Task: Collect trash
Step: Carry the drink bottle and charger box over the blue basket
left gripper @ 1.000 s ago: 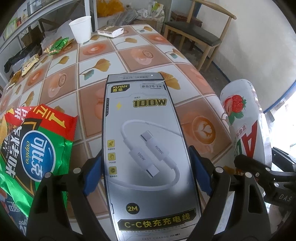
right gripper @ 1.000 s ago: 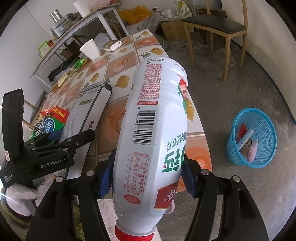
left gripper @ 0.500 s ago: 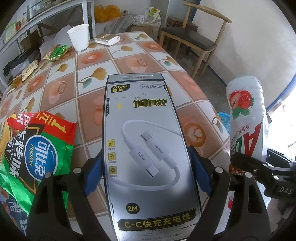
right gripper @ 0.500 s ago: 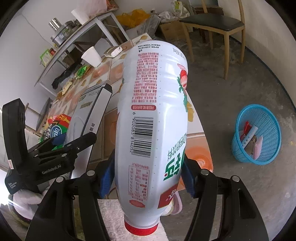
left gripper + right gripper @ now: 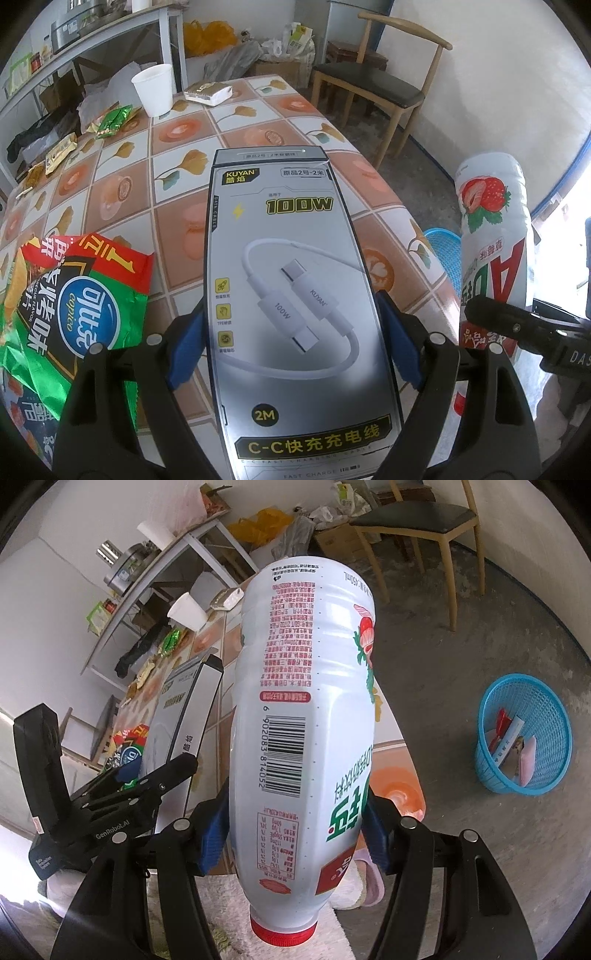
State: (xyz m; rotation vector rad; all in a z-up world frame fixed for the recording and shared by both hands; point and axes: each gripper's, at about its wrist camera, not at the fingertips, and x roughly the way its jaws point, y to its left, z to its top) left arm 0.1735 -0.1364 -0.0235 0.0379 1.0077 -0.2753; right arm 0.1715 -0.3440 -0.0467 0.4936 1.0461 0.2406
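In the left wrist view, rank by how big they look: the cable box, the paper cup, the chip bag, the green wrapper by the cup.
1. cable box, held close to the lens, so nearness inflates it
2. chip bag, cut off by the frame edge
3. paper cup
4. green wrapper

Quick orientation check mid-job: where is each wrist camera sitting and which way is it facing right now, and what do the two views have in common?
Left wrist: on the left gripper, looking down along its fingers across the table; it clamps the cable box.
Right wrist: on the right gripper, angled down past the table edge toward the floor and blue basket; it clamps the bottle, cap nearest the camera; a slippered foot shows.
Shared: box, bottle, paper cup, chair, basket, each other's gripper.
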